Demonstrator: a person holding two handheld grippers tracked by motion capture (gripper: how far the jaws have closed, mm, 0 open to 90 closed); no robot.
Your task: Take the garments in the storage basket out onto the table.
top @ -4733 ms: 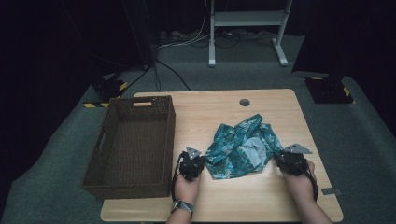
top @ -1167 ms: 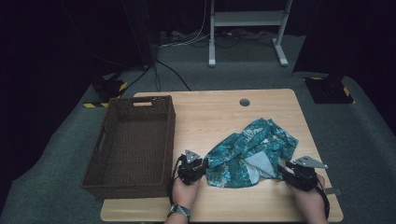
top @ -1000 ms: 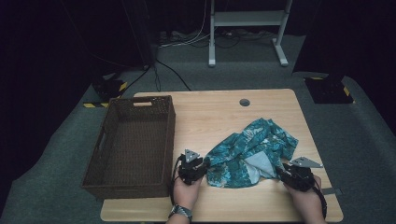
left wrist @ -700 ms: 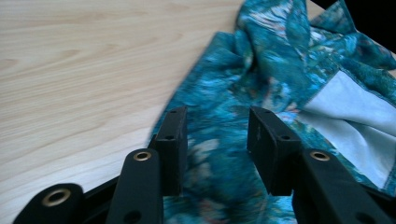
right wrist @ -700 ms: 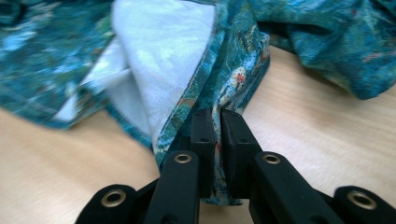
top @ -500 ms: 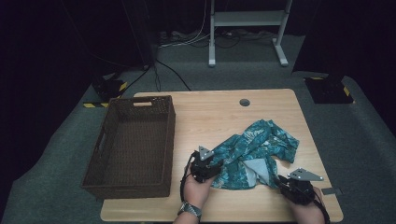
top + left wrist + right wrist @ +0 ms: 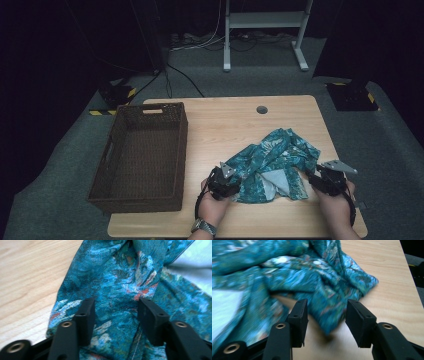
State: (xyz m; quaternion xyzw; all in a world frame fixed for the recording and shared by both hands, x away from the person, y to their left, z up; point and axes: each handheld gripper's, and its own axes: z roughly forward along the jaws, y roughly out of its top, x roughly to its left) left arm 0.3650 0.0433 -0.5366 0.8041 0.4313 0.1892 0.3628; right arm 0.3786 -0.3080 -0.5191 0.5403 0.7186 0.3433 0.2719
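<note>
Left gripper (image 7: 115,312): jaws part-open over the teal patterned cloth (image 7: 272,165), fabric lying between the pads with no pinch showing. They have just been opening.
Left hand (image 7: 216,212): comes up from the table's near edge, knuckles up, gripper pointing up-right into the cloth's left edge.
Right gripper (image 7: 325,316): jaws apart, having just been opening, and a loose cloth corner sags between them without pressing on either pad.
Right hand (image 7: 334,207): low at the near right corner, gripper aimed up-left at the cloth's right edge.
Cloth: crumpled on the wooden table (image 7: 225,125), right of centre, pale lining showing near the front.
Wicker basket (image 7: 145,155): on the table's left side, well apart from the cloth.
</note>
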